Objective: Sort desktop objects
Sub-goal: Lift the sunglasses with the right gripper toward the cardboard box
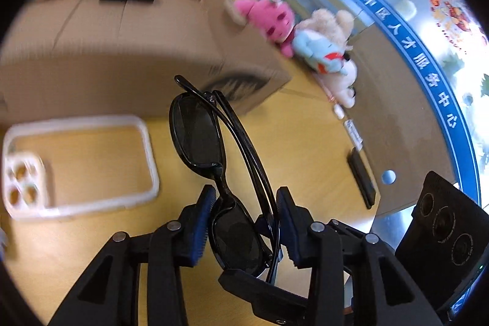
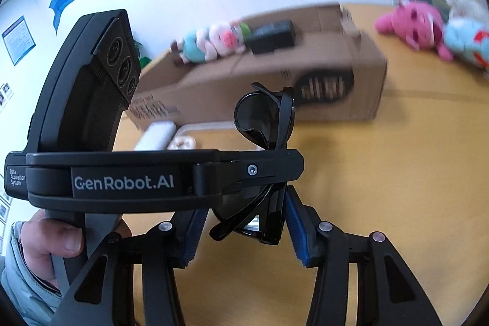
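Sunglasses [image 1: 224,170], black and folded, are pinched between the left gripper [image 1: 241,222] pads and also sit between the right gripper [image 2: 244,222] pads, whose grasp I cannot tell.

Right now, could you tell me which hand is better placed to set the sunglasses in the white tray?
The left gripper: its jaws pinch the sunglasses on both sides, and the tray lies in plain view beside them. From the right wrist it is mostly hidden.
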Demonstrator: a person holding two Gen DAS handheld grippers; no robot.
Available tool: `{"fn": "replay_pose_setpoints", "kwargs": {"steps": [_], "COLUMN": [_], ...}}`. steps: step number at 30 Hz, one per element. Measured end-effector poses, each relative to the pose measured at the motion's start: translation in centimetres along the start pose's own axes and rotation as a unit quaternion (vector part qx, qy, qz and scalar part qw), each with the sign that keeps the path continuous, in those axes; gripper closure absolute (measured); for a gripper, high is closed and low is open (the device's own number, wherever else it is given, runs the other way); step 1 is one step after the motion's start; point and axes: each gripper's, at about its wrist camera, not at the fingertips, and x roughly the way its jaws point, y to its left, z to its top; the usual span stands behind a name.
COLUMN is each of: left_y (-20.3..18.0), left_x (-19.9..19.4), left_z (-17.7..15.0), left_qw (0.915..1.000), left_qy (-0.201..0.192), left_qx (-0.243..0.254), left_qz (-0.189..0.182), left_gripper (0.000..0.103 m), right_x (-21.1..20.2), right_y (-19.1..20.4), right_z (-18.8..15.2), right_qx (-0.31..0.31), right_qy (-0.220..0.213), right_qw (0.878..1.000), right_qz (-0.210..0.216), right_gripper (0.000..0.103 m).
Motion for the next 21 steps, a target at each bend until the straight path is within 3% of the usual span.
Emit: {"fn": "replay_pose_setpoints", "kwargs": {"steps": [10,15,21], "left_y": [-2.7,-0.9,1.9], "left_x": [-7.3,-10.5,-11.9], "left_z": [8.7,11.8,15.1], "left_qw": [0.9943,0.9918,0.9923], "left_qy": [-0.085,-0.107,-0.107], "left_qx": [0.064,0.069,0.059], "left_qz": [-0.002,0.005,0.022], "left_gripper": [0.063,0.065,0.065], "right_x": [-2.4,-1.2,2.4], "right_y": [4.3,6.6,7.5], "right_z": [9.7,13.8,17.8], "right_qx": [-0.069,-0.090,-0.087], "right_qy": [-0.081,-0.092,-0.091], "right_qw": [0.994,0.992,0.991], "right_qz": [-0.011,0.009,0.039], "right_gripper": [0.055,0.055,0.055]}}
